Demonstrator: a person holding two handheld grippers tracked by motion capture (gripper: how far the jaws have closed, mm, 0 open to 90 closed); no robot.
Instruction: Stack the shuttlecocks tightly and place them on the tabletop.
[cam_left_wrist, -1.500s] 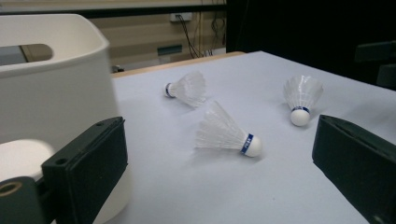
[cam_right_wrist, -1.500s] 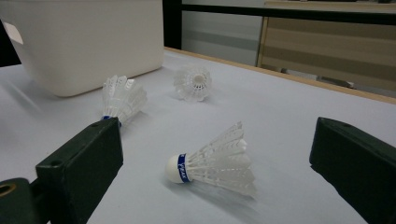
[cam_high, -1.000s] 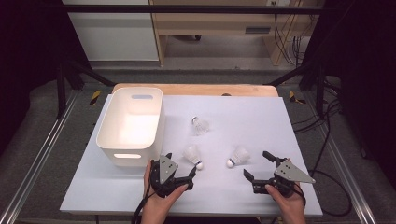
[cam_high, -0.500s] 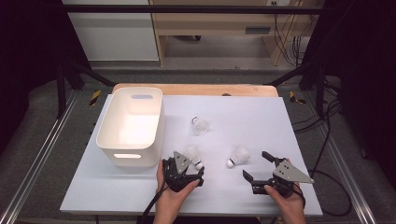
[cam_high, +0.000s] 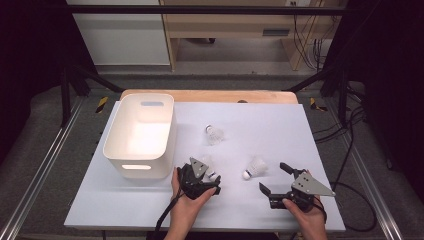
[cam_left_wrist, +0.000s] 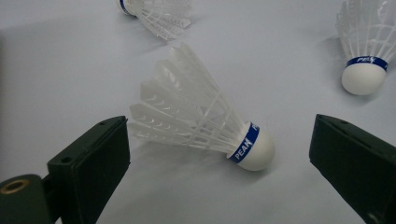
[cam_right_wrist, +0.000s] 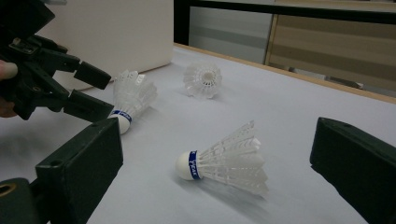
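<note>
Grey floor (cam_high: 60, 150), wooden bench (cam_high: 235, 30) behind, white cabinet (cam_high: 120, 35), dark surroundings

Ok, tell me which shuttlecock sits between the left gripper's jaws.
The shuttlecock nearest the bin, lying on its side between the open jaws of the left gripper, not yet gripped. The other two lie farther off: one mid-table, one before the right gripper.

Translucent white plastic skirt, ribbed and slightly glossy, on the nearest shuttlecock (cam_left_wrist: 201, 123); smooth matt white cap banded with glossy blue tape. Same finish on the shuttlecock by the right tongs (cam_right_wrist: 224, 161). Matt black moulded plastic on the left tongs (cam_left_wrist: 219, 163) and right tongs (cam_right_wrist: 219, 186). Smooth, matt pale sheet over the table (cam_high: 280, 125), bare wood at its far edge. Satin white plastic for the bin (cam_high: 112, 142).
</note>
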